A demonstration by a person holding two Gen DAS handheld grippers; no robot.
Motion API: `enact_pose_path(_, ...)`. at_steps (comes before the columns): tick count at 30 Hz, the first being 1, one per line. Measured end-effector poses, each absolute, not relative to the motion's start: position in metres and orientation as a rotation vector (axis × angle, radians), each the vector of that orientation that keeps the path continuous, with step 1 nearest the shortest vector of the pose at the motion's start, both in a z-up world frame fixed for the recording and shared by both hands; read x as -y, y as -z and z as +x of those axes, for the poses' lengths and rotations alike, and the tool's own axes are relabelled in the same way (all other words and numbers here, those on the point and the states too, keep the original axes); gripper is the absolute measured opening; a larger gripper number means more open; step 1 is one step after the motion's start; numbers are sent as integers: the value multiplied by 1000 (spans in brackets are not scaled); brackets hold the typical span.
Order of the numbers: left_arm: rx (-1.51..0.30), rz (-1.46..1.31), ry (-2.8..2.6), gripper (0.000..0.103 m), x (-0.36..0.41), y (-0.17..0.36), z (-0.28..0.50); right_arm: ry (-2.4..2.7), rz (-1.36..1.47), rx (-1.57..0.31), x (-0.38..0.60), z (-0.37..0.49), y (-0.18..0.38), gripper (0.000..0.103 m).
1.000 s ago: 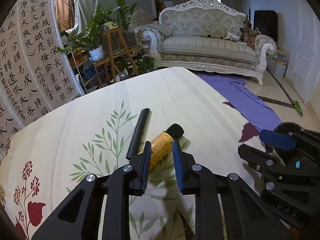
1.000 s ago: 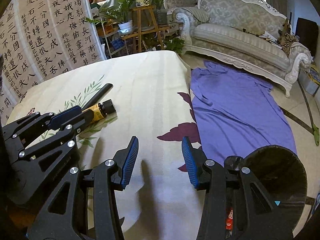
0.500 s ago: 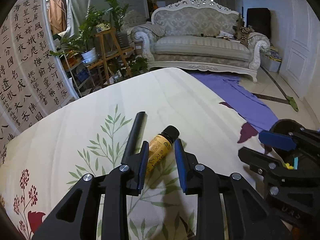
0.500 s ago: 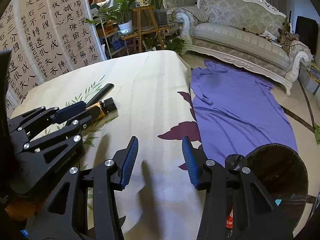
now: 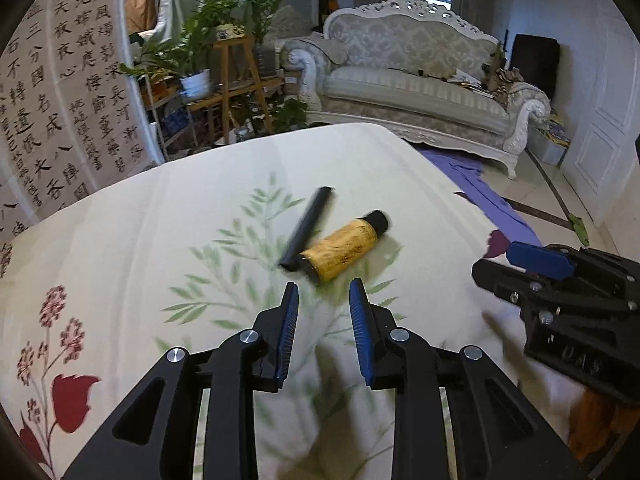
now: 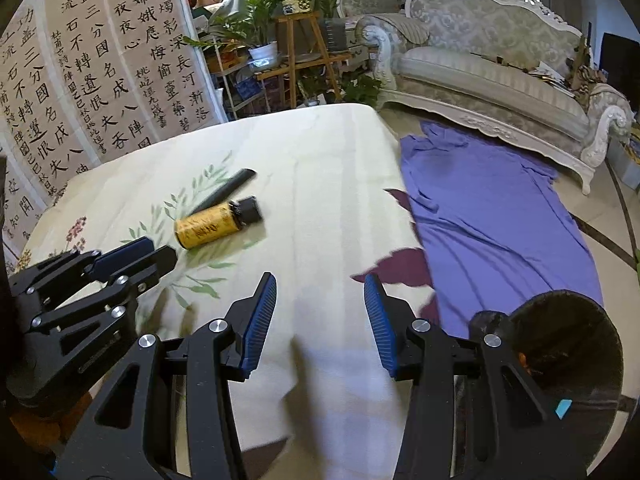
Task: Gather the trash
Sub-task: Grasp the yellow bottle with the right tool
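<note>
The left gripper (image 5: 323, 294) hovered with jaws apart, the yellow bottle (image 5: 344, 250) at twelve o'clock; the right gripper (image 6: 320, 292) gaped empty.

A home living room: ornate sofa (image 5: 420, 88); potted plants (image 5: 200, 52); calligraphy screen (image 6: 100, 60).

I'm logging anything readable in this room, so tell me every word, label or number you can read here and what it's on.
"功蓋三分國 名成八陣圖 江流石不轉 遺恨失吞": large brush characters on the calligraphy scrolls.
"夜夜心", "長河漸落": also on the scrolls.
Small side columns on the scrolls: too small to read.
Yellow bottle: dark print on its label, blurred, unreadable.
Black tube: no text visible.
</note>
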State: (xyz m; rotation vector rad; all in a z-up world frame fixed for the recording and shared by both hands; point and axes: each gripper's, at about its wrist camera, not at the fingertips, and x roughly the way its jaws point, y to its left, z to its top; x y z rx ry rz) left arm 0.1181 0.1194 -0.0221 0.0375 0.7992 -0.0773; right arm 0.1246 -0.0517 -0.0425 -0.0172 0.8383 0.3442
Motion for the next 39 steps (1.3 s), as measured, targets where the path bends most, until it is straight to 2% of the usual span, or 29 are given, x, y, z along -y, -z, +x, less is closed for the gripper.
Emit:
enact_pose_path(7, -804, 14, -20, 27, -159, 26, 109, -394, -18, -851, 17, 132, 40, 45)
enact_pose_path(10, -800, 3, -62, 27, -175, 25, 107, -401, -8, -858, 4, 139, 40, 47)
enact_pose_path(11, -798, -3, -70, 27, -180, 25, 107, -401, -8, -858, -2, 141, 40, 52)
enact_pose_path(19, -801, -50, -92, 32, -201, 30, 102, -355, 0, -880, -27, 162, 44, 53)
enact_pose_path(21, -806, -61, -94, 32, -203, 32, 101, -350, 8, -884, -32, 164, 47, 60)
enact_pose_path(24, -810, -74, -86, 32, -207, 34, 101, -335, 11, -879, -36, 166, 48, 63)
enact_pose_path(33, -809, -84, -79, 32, -208, 33, 101, -319, 42, -878, -43, 177, 50, 64)
enact_pose_path(39, -813, -99, -77, 32, -209, 34, 101, -304, -48, -880, -54, 174, 60, 64)
